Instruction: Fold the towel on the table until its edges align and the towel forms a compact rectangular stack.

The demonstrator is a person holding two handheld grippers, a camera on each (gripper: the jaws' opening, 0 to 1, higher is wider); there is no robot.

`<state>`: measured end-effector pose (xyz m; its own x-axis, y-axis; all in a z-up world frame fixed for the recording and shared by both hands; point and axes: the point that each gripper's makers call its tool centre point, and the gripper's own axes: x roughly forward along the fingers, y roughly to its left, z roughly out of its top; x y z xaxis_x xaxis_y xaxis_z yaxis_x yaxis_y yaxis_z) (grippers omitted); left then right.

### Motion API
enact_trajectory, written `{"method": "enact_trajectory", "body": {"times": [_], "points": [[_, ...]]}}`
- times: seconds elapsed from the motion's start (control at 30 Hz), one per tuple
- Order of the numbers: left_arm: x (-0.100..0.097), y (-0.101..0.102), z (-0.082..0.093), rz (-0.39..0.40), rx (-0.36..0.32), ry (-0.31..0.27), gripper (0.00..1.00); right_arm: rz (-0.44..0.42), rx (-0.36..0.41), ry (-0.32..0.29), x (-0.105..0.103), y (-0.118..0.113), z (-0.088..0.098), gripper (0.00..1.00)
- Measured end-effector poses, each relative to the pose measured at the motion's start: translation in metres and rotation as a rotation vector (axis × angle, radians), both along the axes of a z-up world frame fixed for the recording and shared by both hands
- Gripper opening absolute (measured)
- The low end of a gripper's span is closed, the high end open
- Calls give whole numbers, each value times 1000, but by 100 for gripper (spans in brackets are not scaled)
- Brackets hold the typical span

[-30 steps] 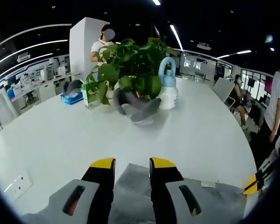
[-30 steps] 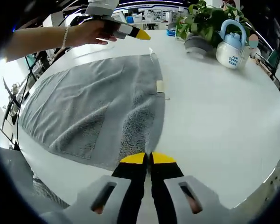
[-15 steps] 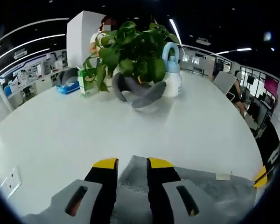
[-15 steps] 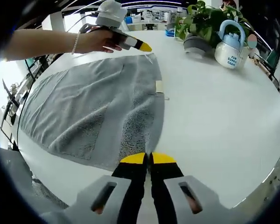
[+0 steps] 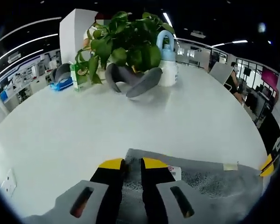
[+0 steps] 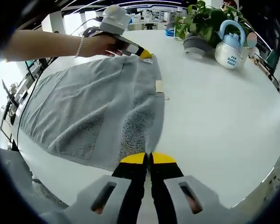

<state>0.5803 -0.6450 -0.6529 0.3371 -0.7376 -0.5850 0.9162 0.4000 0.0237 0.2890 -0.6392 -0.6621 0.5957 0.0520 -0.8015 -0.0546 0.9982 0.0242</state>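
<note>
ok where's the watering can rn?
The watering can stands at the table's far side, upper right in the right gripper view, beside the potted plant; in the left gripper view it sits top centre, right of the plant, well beyond the towel.

Towel [image 6: 93,112]: grey terry cloth, one piece, spread open and mostly flat on the white table [image 6: 214,107], unfolded. Surface shows darker, rougher patches beside smoother ones. Small pale label tags sit on its long edge. In the left gripper view its corner [image 5: 196,175] lies flat.
</note>
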Motion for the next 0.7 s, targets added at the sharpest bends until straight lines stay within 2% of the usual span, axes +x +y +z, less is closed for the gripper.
{"method": "enact_trajectory", "body": {"times": [0.07,0.17,0.23,0.47,0.63,0.7], "points": [[-1,-1,0,-19,8,-24,12,4,-4,0,0,0,0,0],[0,0,0,-13,1,-13,10,11,-7,0,0,1,0,0],[3,1,0,-5,5,-16,5,11,-5,1,0,1,0,0],[2,2,2,0,17,-13,3,2,5,9,0,1,0,0],[0,4,20,-4,-4,-14,3,-29,15,48,-2,-1,2,0],[0,5,28,-7,-11,-30,3,-41,36,6,3,0,12,0]]}}
